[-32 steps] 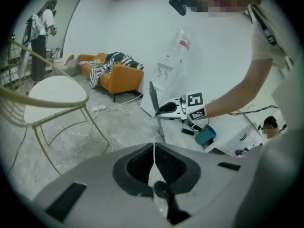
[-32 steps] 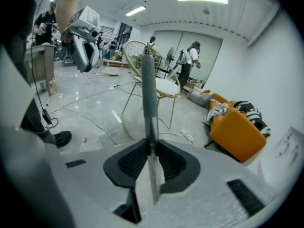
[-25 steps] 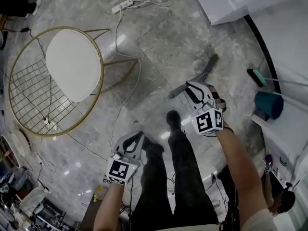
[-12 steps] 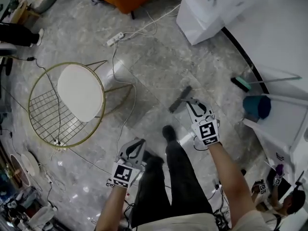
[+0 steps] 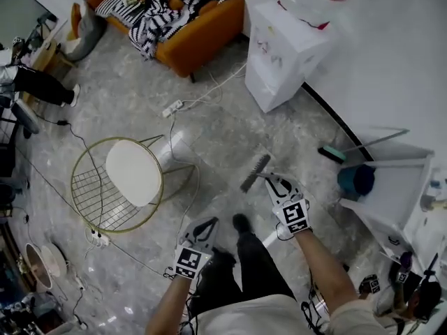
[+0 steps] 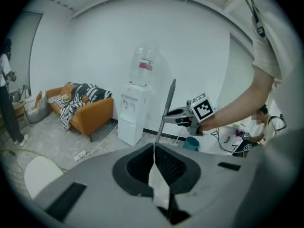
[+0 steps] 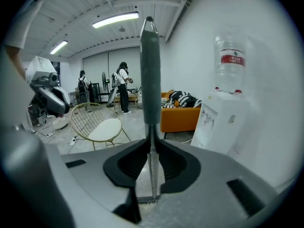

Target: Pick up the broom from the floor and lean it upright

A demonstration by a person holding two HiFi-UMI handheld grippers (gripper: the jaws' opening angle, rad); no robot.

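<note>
Right gripper view shows my right gripper point(image 7: 151, 144) clamped on the broom point(image 7: 150, 70) (handle upright); left gripper point(image 6: 153, 151) closed, empty.

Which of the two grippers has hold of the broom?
The right gripper: its jaws clamp the grey broom by its thin shaft. The left gripper is apart from it, jaws together.
</note>
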